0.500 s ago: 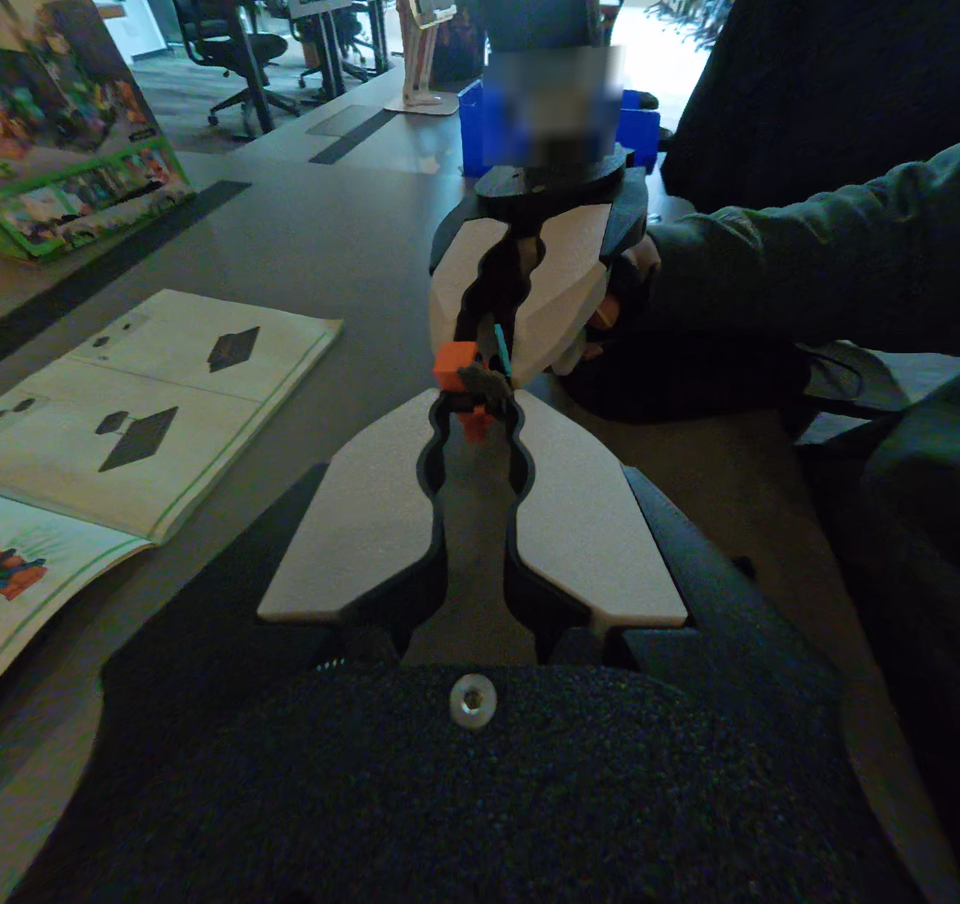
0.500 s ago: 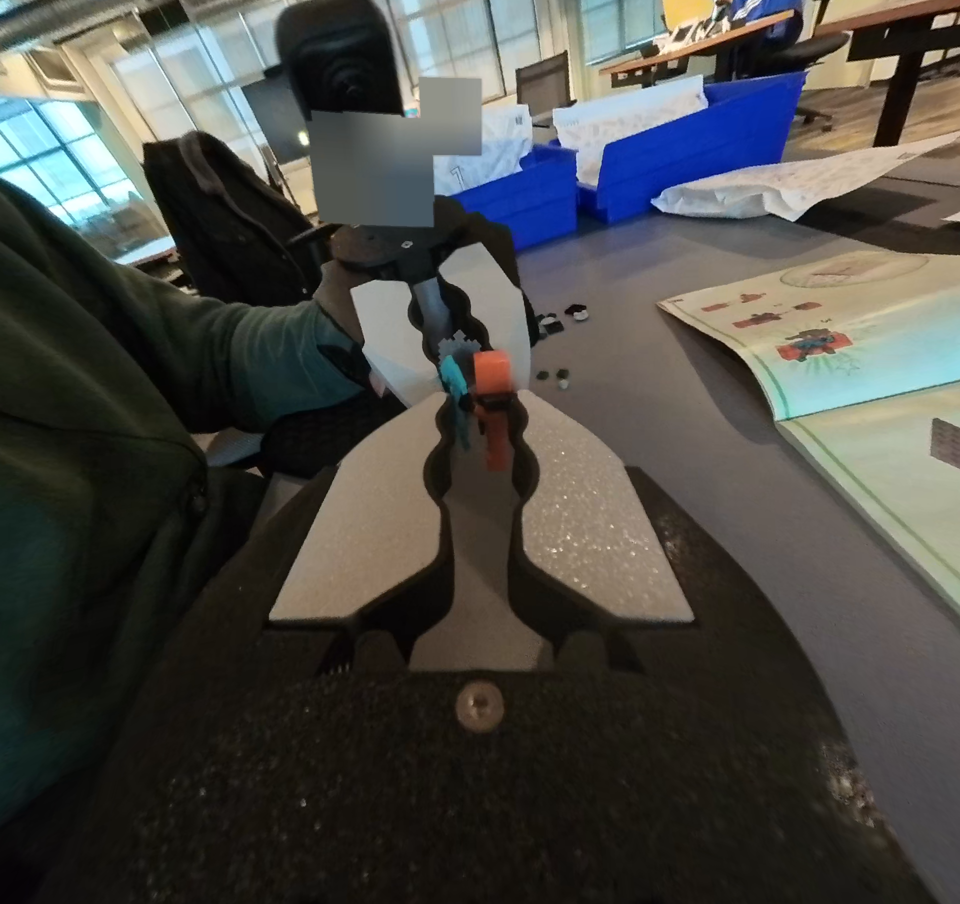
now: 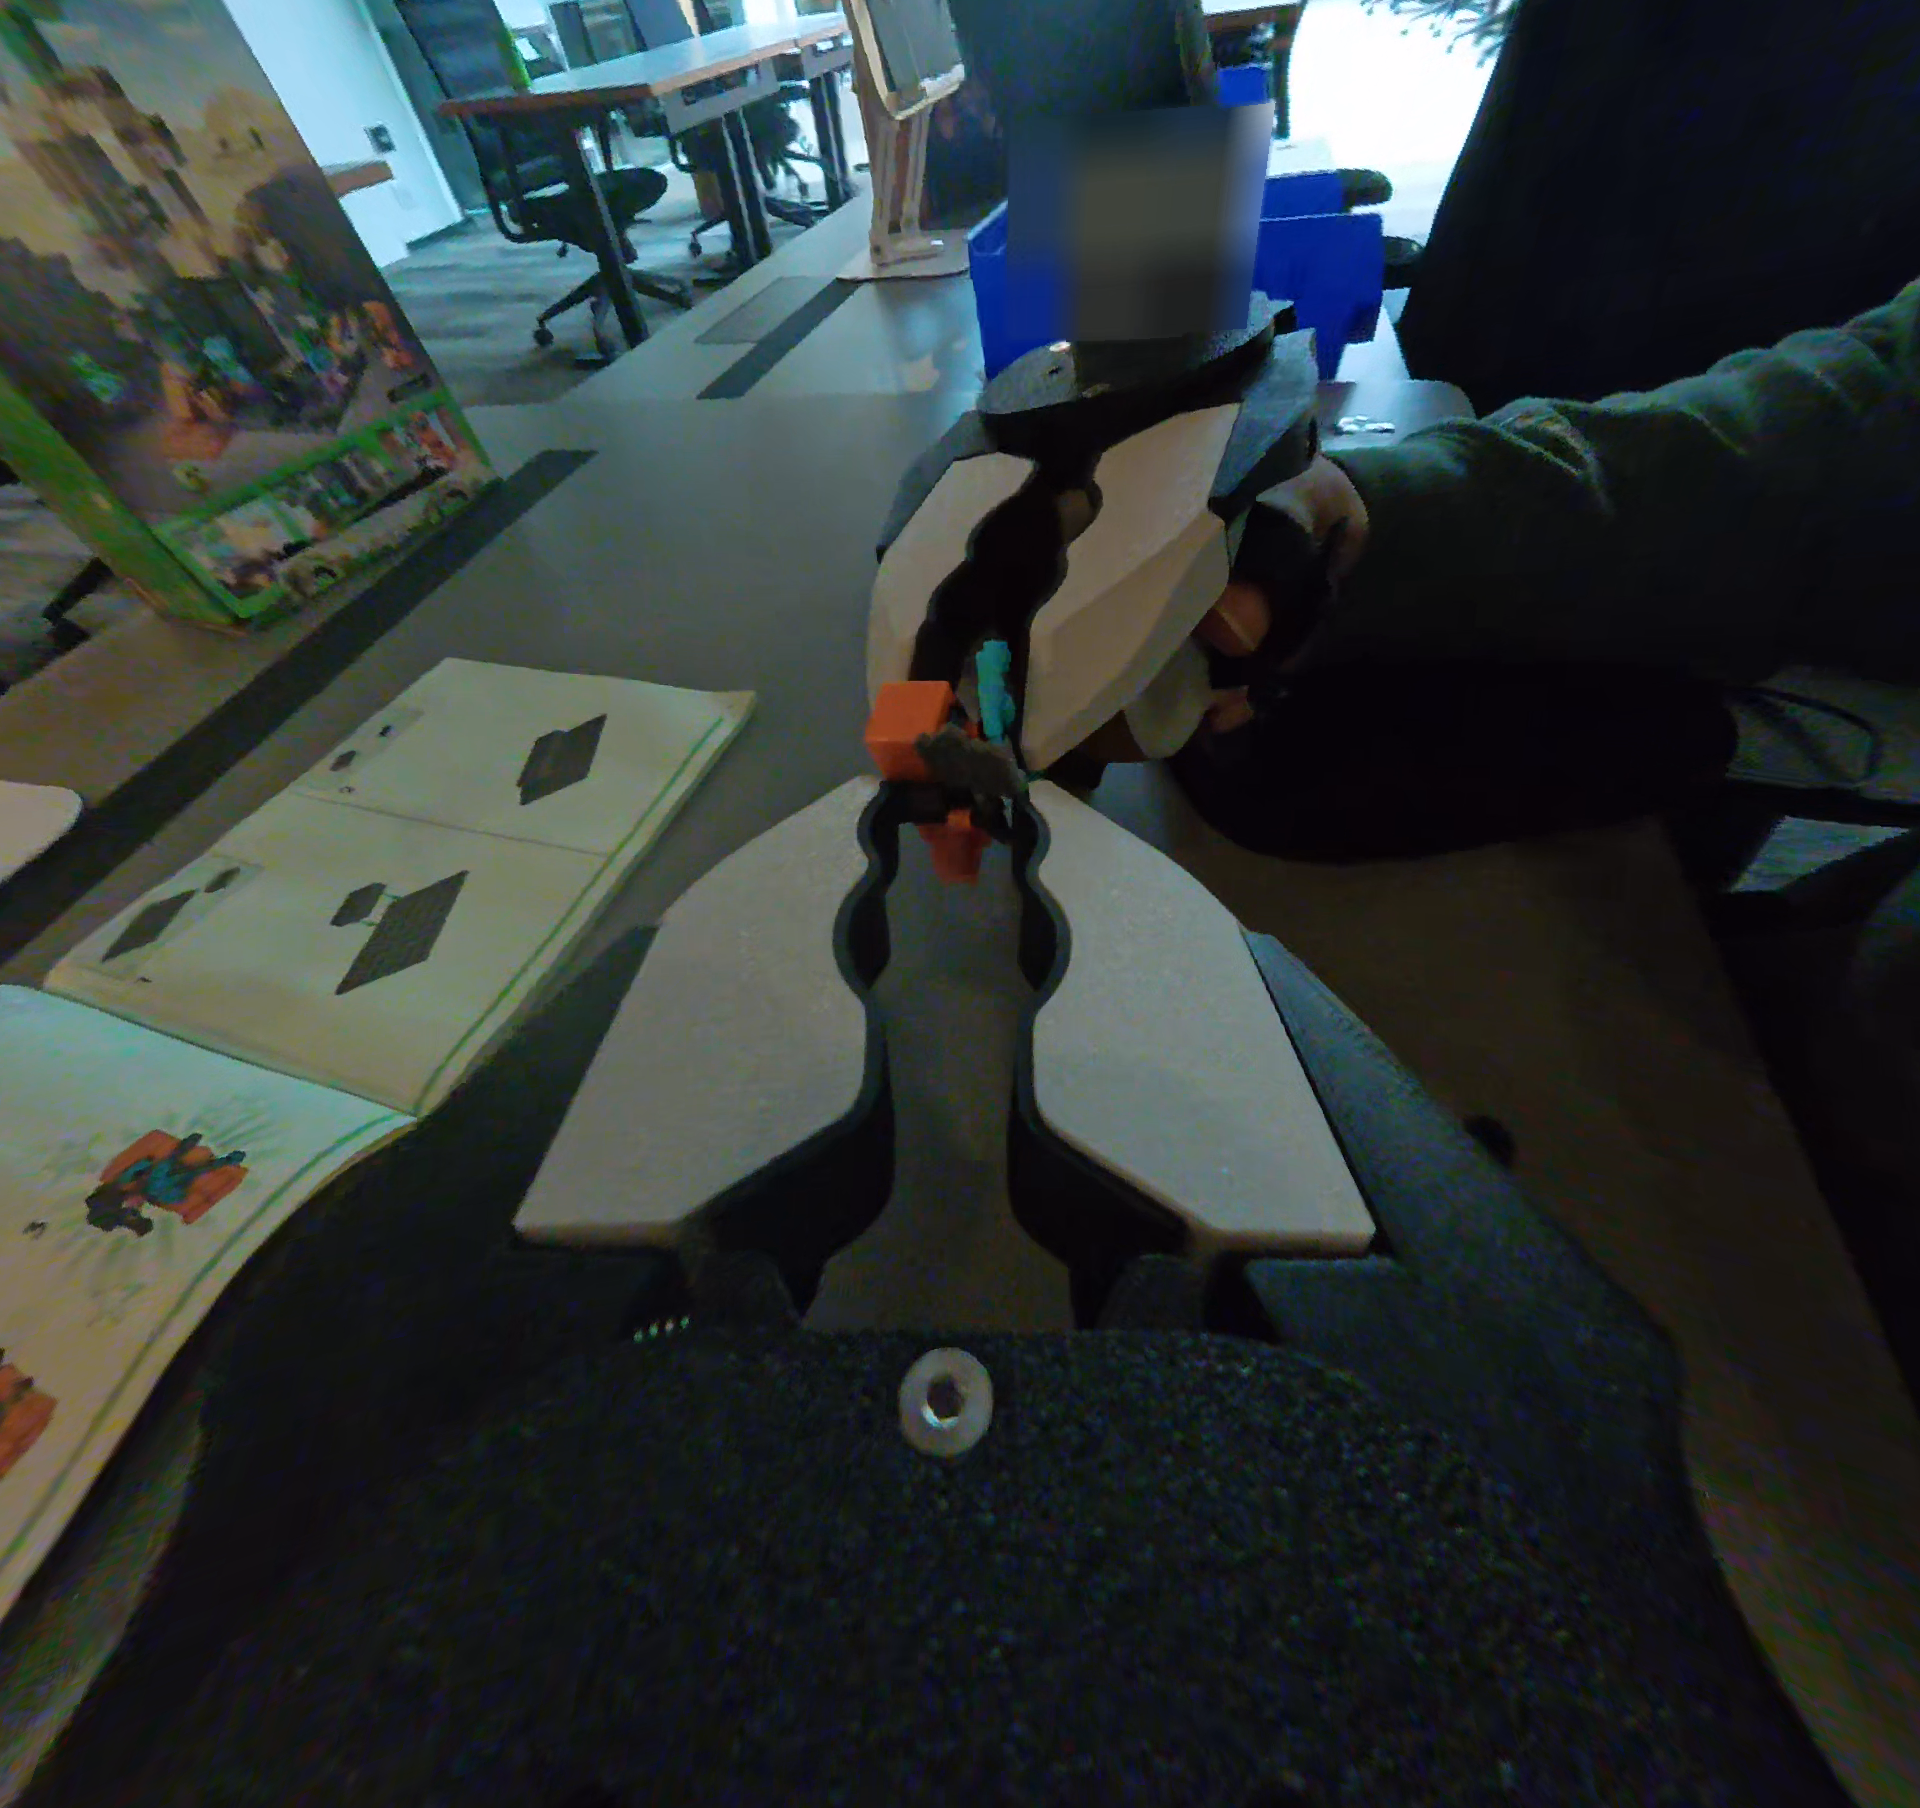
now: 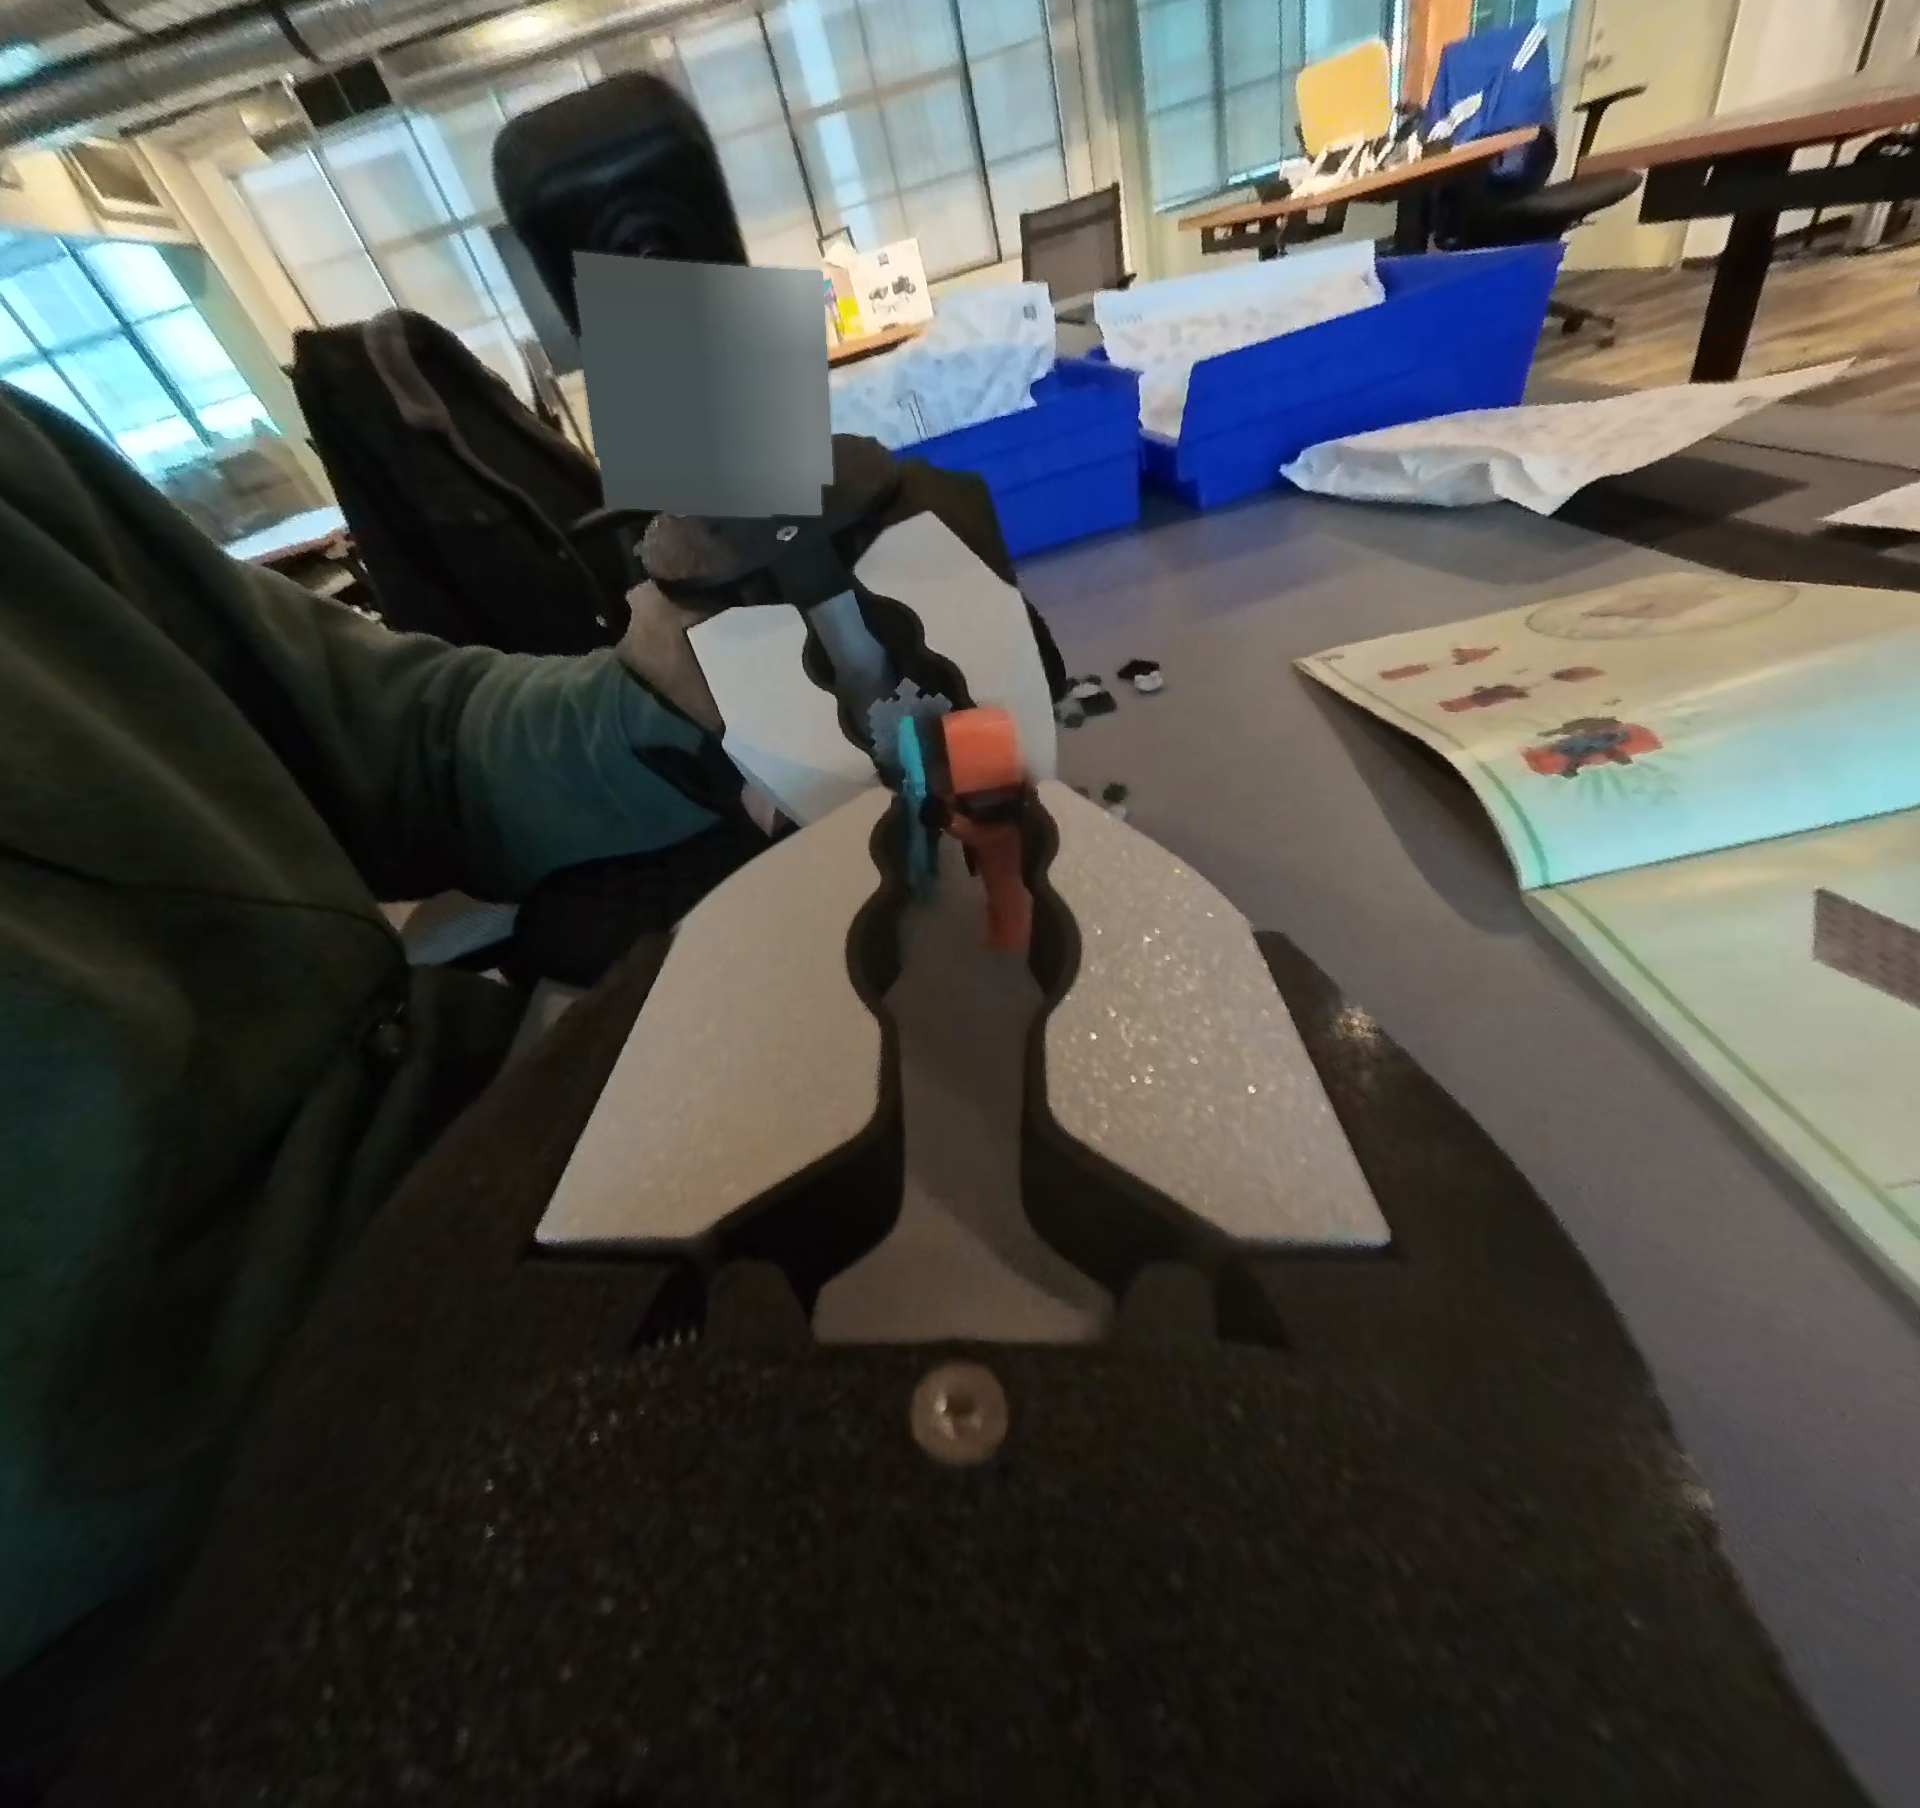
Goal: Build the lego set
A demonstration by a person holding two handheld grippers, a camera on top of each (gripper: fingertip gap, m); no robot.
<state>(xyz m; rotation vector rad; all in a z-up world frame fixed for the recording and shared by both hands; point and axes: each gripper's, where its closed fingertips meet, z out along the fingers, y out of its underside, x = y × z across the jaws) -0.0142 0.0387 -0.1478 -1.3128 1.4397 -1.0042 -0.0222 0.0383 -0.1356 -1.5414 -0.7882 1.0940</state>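
Instr. booklet [image 3: 436, 854] left, blue bins [image 4: 1340, 387] behind, loose pcs [image 4: 1101, 693] nearby

Dim, window-backlit, fisheye-warped edges

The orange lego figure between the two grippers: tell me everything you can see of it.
The orange lego figure is a small plastic build with a blocky orange head, dark middle and orange legs hanging down. A teal piece sits beside it, with a grey jagged bit above. It is held in the air above the grey table, upright. The left gripper and the right gripper meet tip to tip, both pinching it.
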